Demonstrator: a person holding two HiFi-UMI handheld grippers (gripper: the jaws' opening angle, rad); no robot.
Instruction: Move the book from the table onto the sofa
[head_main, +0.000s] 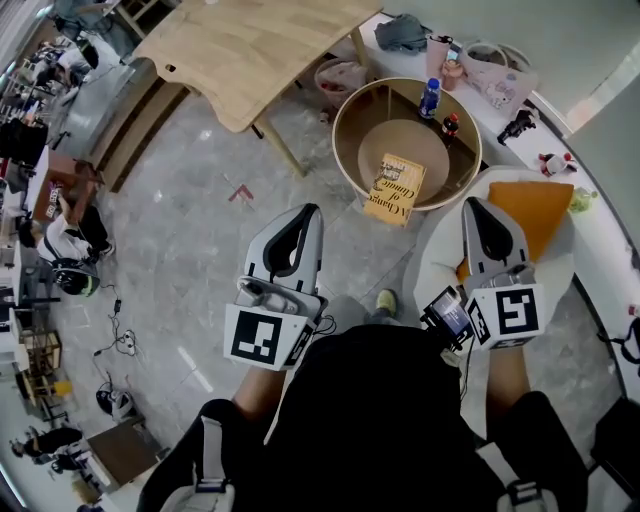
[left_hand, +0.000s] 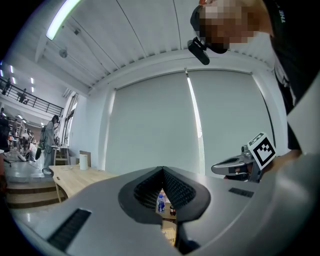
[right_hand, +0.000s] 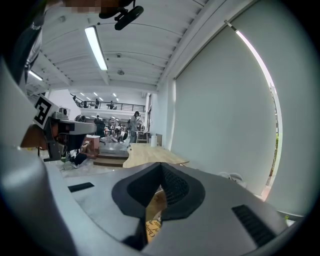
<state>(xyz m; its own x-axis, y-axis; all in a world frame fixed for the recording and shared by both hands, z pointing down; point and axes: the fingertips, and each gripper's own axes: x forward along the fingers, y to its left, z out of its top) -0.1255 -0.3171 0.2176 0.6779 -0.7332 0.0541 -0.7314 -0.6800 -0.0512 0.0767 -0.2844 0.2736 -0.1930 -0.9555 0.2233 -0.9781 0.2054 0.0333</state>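
Pointing toward the book (head_main: 393, 188) on the tabletop (head_main: 345, 112) at one o'clock, the left hand-held gripper (head_main: 308, 212) and right hand-held gripper (head_main: 472, 204) are closed and empty, nothing yet within reach.

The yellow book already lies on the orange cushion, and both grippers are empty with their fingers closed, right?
Not quite. The head view shows the yellow book lying on the round table, not on the orange cushion. The rest holds: the left gripper and the right gripper are empty, with their fingers closed.
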